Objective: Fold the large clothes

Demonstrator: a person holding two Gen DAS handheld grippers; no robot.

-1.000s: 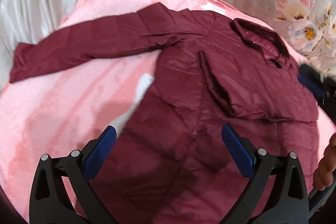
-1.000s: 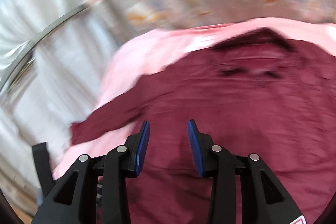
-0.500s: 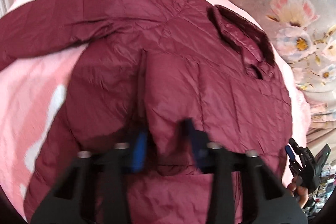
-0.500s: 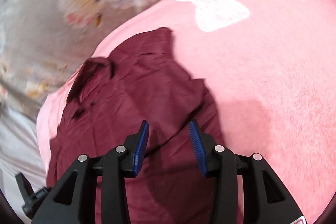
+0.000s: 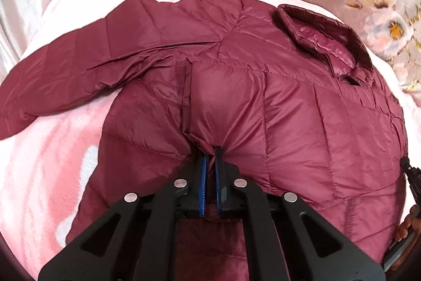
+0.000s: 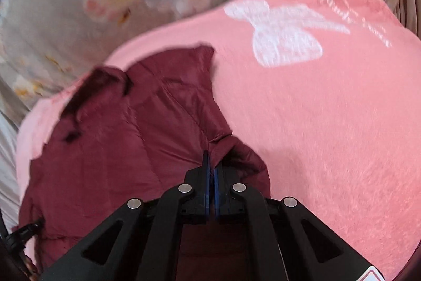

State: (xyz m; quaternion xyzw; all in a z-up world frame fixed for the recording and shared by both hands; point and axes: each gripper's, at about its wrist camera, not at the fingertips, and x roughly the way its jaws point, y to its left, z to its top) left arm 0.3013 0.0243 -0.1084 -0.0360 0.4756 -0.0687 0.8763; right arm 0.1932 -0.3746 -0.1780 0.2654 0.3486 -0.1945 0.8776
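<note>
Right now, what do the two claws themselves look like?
Both match: the left claw and right claw have black angular plastic arms with triangular cutouts, round silver pins at the joints, and thin blue ridged pads lining the fingers. No cables or sleeves show.

Our left claw [image 5: 209,149] was clamped nearly closed, its blue pads [image 5: 202,175] pinching a fold of the maroon jacket [image 5: 302,117] between them, black linkage arms spread out behind. Our right claw [image 6: 211,162] was pressed together the same way, nipping the jacket's edge. At the right rim of the left wrist view, our right hand's fingers [image 5: 407,224] curled around its handle.
</note>
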